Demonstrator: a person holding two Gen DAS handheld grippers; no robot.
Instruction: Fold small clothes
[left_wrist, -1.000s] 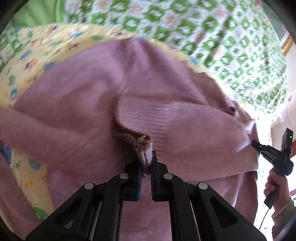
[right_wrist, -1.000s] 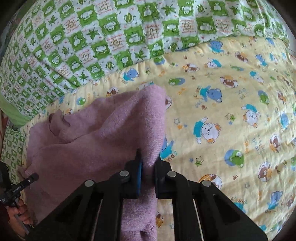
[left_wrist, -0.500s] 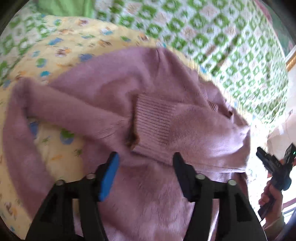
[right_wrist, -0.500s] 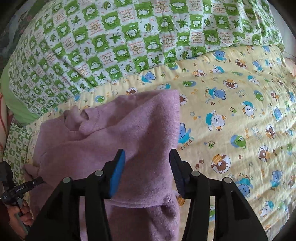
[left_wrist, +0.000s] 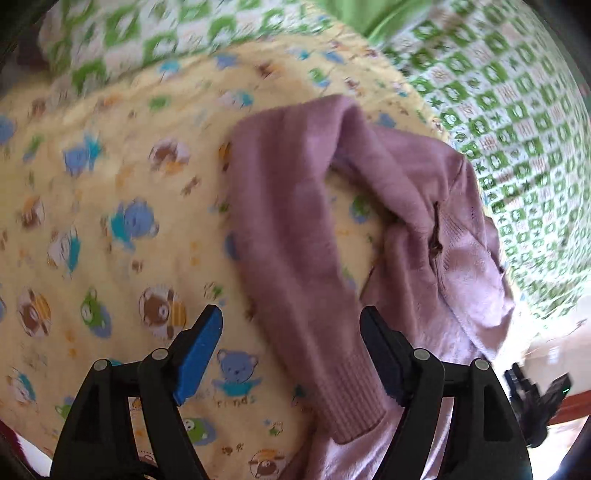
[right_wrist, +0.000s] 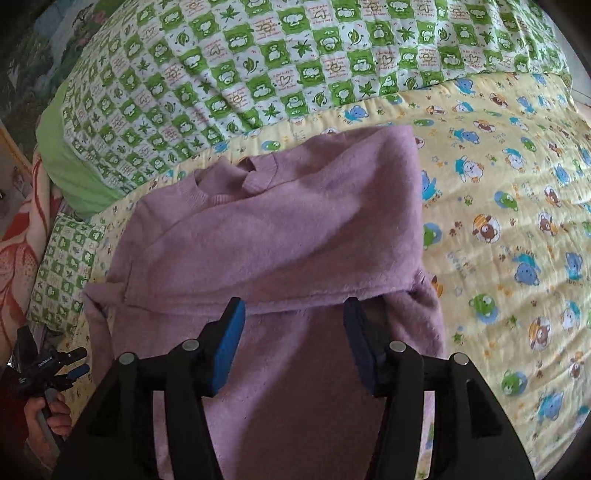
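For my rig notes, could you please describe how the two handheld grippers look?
Both the left gripper and the right gripper are black plastic linkages with silver pivot pins. Each pair of jaws carries one bright blue pad and one dark pad. No cables or sleeves show.

Daylit bed (right_wrist: 498, 229) under yellow bear-print quilt, green checked blanket (right_wrist: 258, 74) behind

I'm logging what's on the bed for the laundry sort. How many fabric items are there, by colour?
Purple sweater: 1
Yellow cartoon-bear quilt: 1
Green-and-white checked quilt: 1
Small green-checked cushion or cloth at the bed's edge: 1
Red-and-white patterned blanket: 1
Total: 5
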